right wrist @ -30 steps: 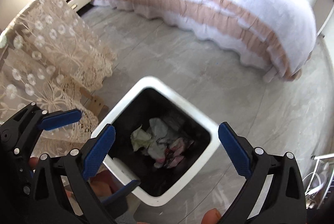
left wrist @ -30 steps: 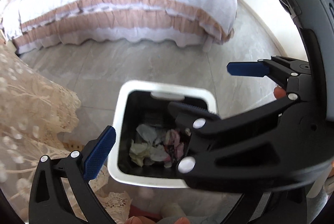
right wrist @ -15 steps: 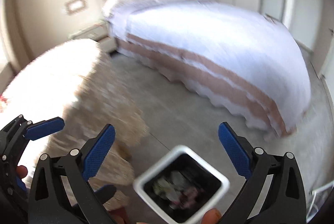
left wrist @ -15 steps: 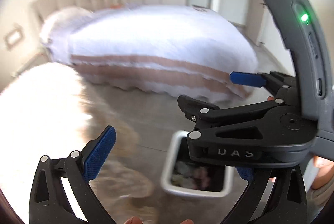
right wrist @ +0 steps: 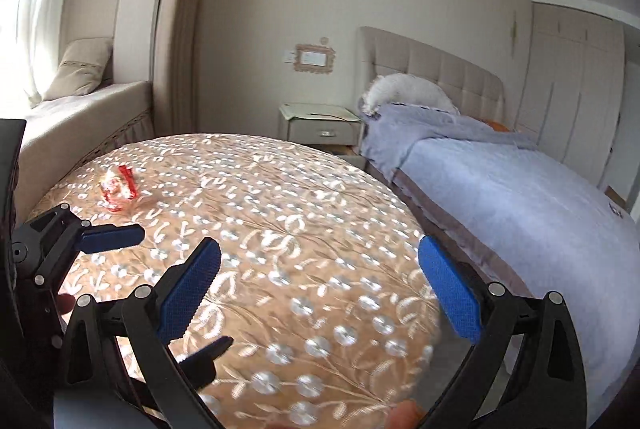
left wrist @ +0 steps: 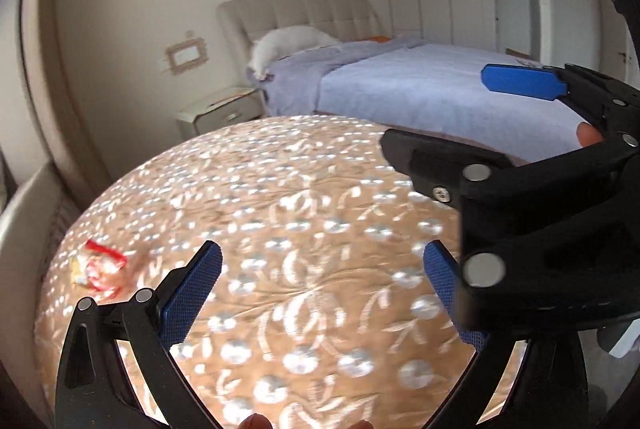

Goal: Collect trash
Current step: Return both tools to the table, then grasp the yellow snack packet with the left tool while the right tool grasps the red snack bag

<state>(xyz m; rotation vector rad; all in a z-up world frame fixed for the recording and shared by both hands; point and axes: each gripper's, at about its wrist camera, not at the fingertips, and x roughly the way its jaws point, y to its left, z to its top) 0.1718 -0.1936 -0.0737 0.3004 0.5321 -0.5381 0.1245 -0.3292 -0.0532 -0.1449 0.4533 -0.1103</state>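
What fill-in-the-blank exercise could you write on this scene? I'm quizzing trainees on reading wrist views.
1. The red wrapper lies on the lace ____.
2. Both the left gripper and the right gripper have their jaws ____.
3. Next to the bed, by its headboard, stands a ____.
4. Each gripper holds ____.

Missing words: tablecloth; open; nightstand; nothing

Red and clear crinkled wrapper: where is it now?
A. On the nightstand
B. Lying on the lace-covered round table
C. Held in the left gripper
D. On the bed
B: the red and clear crinkled wrapper lies on the lace-covered round table, apart from both open, empty grippers.
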